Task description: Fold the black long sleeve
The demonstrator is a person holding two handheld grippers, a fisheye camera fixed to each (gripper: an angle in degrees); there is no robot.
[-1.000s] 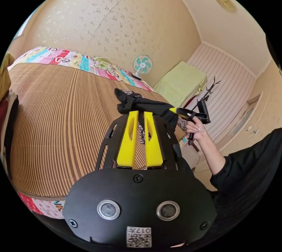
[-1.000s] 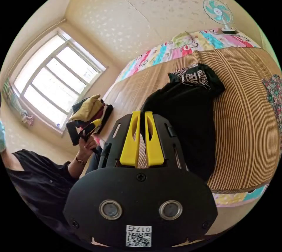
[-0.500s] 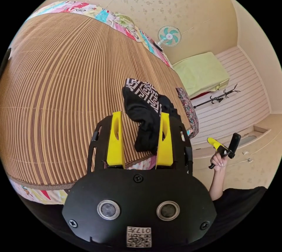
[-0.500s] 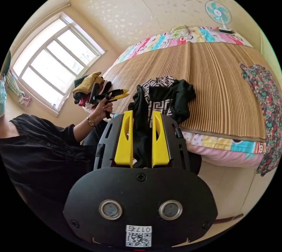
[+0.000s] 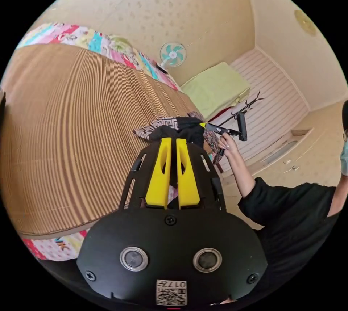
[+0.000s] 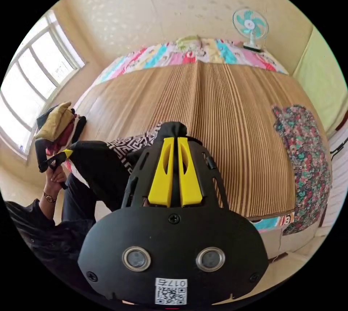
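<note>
The black long sleeve (image 6: 98, 168), with a black-and-white patterned part (image 6: 128, 144), hangs stretched between my two grippers over the bed's near edge. My right gripper (image 6: 173, 141) is shut on one bunched end of it. In the right gripper view my left gripper (image 6: 54, 159) grips the other end at the far left, held by a hand. My left gripper (image 5: 170, 141) is shut with the black long sleeve (image 5: 181, 130) bunched at its tips. My right gripper (image 5: 221, 130) holds the cloth just beyond, to the right.
A striped bamboo mat (image 6: 224, 108) covers the bed (image 5: 72, 126). A pile of clothes (image 6: 58, 126) lies near the window (image 6: 25, 86). A floral garment (image 6: 304, 151) lies at the mat's right edge. A fan (image 5: 173, 54) stands at the back. The person's sleeve (image 5: 290, 213) is close.
Half a second ago the left jaws stood open and the right jaws were parted around the garment. Both are now shut on it and it is stretched between them.
</note>
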